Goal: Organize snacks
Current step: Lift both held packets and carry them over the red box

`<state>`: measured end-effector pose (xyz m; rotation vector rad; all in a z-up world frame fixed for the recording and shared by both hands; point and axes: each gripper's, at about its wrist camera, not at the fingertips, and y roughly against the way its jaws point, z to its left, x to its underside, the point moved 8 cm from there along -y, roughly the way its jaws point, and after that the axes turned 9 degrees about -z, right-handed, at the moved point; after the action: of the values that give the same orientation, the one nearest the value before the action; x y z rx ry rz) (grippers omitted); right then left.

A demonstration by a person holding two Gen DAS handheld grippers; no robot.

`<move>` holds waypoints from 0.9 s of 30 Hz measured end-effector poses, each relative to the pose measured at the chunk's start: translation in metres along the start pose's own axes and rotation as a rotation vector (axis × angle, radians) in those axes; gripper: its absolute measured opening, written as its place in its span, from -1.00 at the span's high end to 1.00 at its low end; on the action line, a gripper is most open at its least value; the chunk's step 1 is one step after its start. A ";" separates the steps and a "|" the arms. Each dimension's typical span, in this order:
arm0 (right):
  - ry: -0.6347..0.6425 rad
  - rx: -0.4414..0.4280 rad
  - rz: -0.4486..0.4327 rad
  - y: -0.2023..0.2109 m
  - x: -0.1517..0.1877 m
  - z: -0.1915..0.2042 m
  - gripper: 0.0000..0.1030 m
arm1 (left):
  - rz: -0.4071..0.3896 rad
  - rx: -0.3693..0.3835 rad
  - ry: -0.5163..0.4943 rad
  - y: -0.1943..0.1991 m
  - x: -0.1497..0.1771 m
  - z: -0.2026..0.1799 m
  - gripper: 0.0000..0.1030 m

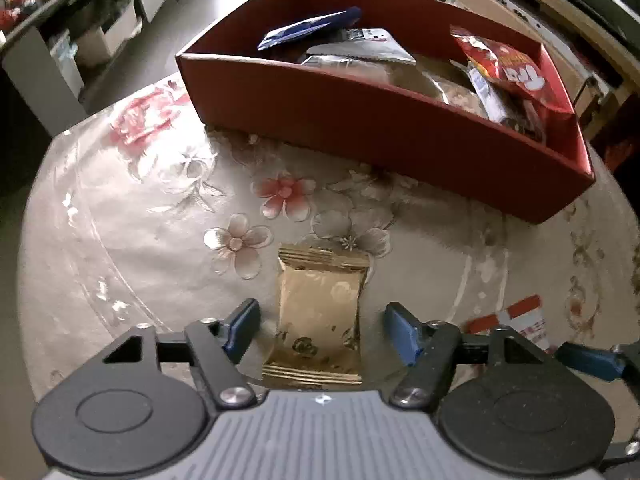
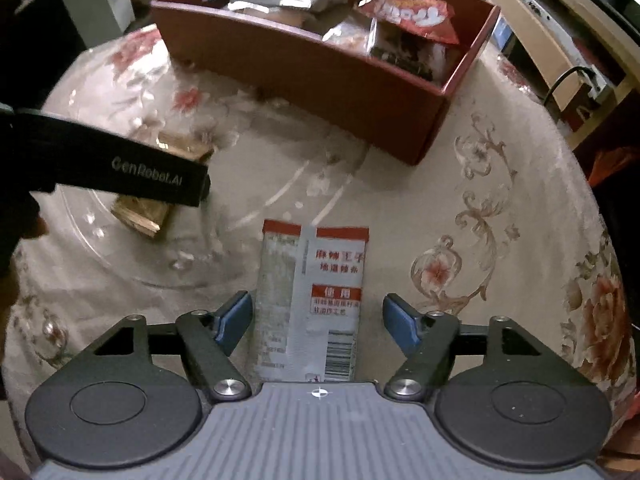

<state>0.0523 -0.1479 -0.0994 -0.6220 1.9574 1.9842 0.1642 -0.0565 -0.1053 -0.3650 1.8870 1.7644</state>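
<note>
Jaws on both sides stood apart, nothing clamped. Left gripper point(image 1: 320, 330) straddled a gold packet point(image 1: 318, 316) lying flat on the table; blue pads point(image 1: 240, 330) were clear of its edges on both sides. Right gripper point(image 2: 318, 322) straddled a red-and-silver sachet point(image 2: 312, 304), also flat, left pad close to its edge, right pad with a visible gap.

Target was the red box point(image 1: 360, 132), further back on the table, already holding several bags: a red crinkly bag point(image 1: 502, 66), a blue pack point(image 1: 308, 28), silver and clear ones.

Risks, as I judged them:
- Both packets were thin and lay flat on a glossy clear cover point(image 1: 120, 240) over the floral cloth. Pads closing from the sides could skid the packet, or buckle it up, instead of gripping.
- Gold packet looked puffed, slick foil with crimped ends; a squeeze might pop it out of the pads.
- Sachet was flat, long, floppy film; gripped at one end it would likely droop and could catch the box wall.
- Grippers worked near each other: the left one's black body crossed the right view over the gold packet. Simultaneous lifts could collide.
- Box was crowded on its right side; a drop there might slide off the heap.

Box walls looked like rigid matte card, straight-sided.
</note>
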 end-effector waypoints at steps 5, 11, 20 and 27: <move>0.001 0.000 -0.008 0.006 -0.002 0.003 -0.15 | -0.005 0.011 -0.028 0.009 0.005 0.001 0.08; 0.008 0.021 -0.036 0.020 0.001 0.004 -0.10 | 0.017 0.047 -0.001 0.018 0.016 0.007 0.17; 0.017 0.005 -0.031 0.029 0.010 0.015 -0.10 | 0.032 0.058 0.017 0.033 0.027 0.011 0.05; 0.018 0.019 -0.015 0.021 0.012 0.015 -0.25 | 0.030 -0.001 0.019 0.019 0.021 0.010 -0.34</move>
<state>0.0299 -0.1351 -0.0873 -0.6500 1.9742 1.9556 0.1385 -0.0409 -0.1013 -0.3560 1.9142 1.7876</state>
